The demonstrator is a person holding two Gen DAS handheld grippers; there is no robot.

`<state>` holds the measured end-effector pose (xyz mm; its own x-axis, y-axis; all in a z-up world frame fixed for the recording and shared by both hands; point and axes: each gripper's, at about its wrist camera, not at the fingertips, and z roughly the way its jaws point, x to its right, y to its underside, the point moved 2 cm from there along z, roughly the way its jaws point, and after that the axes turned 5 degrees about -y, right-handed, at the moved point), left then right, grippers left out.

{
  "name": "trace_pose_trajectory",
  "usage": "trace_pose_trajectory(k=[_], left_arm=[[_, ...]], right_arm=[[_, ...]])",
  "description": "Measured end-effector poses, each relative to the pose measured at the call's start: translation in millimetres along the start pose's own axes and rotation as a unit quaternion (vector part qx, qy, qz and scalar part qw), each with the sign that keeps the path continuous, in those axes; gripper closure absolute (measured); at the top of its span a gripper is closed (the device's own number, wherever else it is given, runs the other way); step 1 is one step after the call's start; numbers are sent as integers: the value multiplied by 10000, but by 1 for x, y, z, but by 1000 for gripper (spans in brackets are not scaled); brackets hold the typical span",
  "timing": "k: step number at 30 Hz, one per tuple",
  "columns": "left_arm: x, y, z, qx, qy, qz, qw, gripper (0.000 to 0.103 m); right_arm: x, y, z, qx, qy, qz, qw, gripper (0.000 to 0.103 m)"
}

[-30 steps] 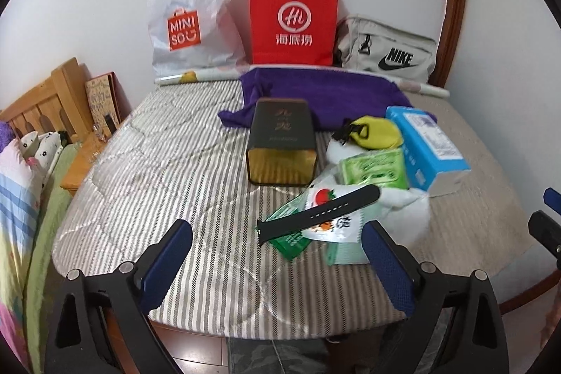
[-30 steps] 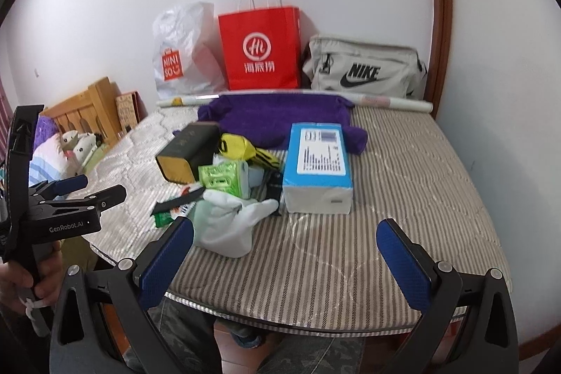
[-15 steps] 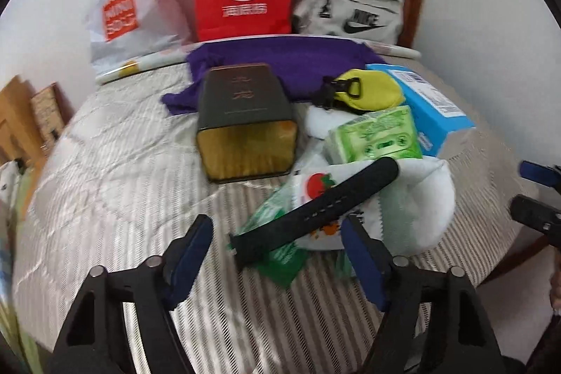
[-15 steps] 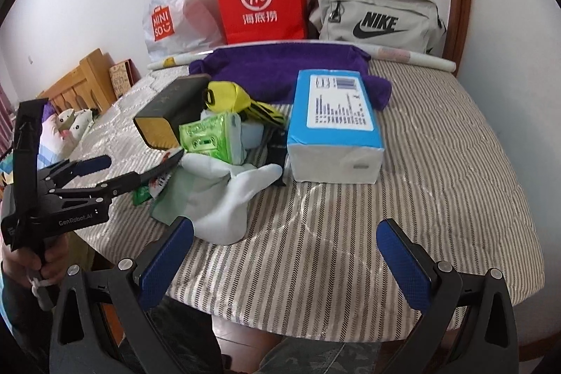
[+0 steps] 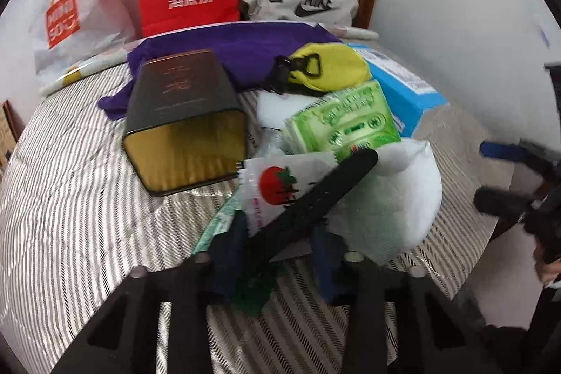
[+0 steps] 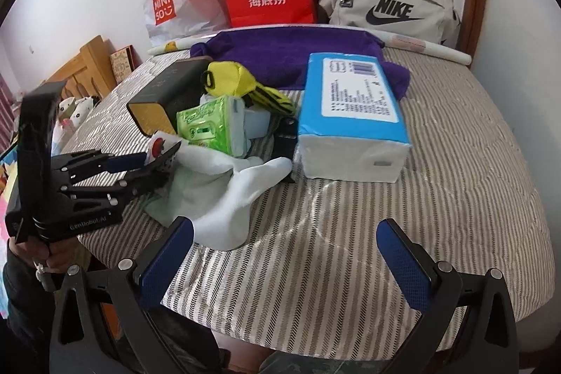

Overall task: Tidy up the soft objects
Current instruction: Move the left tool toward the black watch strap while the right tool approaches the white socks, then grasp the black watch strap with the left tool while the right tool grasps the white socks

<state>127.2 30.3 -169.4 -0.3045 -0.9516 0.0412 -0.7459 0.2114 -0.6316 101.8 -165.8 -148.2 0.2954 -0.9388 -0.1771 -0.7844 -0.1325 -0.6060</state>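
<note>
- Black strap [image 5: 308, 198], apparently a watch band, lies slantwise across the pile at lower centre of the left wrist view, resting on a strawberry-print sachet [image 5: 277, 188] and a white sock [image 5: 396, 198].
- Left gripper [image 5: 280, 251]: its jaws have just been closing and now stand narrow, with the near end of the strap between the blue pads. Blur prevents confirming that the pads press on it; contact looks likely but I cannot tell.
- Right gripper [image 6: 284, 255]: jaws spread wide at the bottom of the right wrist view, holding nothing, above bare striped cover [image 6: 455, 163] just beside the sock's toe.
- Pile contents at frame centre: green tissue pack [image 5: 343, 121], yellow pouch [image 5: 329, 65], blue tissue pack [image 6: 350, 100], dark tin [image 5: 182, 114] to the left, purple towel [image 6: 298, 48] behind.
- Judgement on step: a pick of the strap off the soft items appears to be under way.
- Recommended practice: finish closing squarely across the strap's width, not on its edge, as a narrow band may twist out.
- Lift slowly; the sachet and the green wrapper [image 5: 217, 223] beneath sit close to the pads and could be pinched along.
- Keep the right gripper ready beside the sock to steady the pile if it drags.
</note>
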Motion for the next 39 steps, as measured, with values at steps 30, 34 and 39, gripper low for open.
trace_pose_trajectory(k=[30,34,39], left_arm=[[-49,-2,-2,199,324,-1108,9931,98],[-52,1,-2,204,380,-1219,9916,98],[-50,3,-6,222,295,-1248,9915,98]], right_arm=[[-31,-6,64,-322,-704,122,9969,27],[-37,-6,64,-178,-611,-185,9978,56],[-22,0,46,-155,-906,25,9958,87]])
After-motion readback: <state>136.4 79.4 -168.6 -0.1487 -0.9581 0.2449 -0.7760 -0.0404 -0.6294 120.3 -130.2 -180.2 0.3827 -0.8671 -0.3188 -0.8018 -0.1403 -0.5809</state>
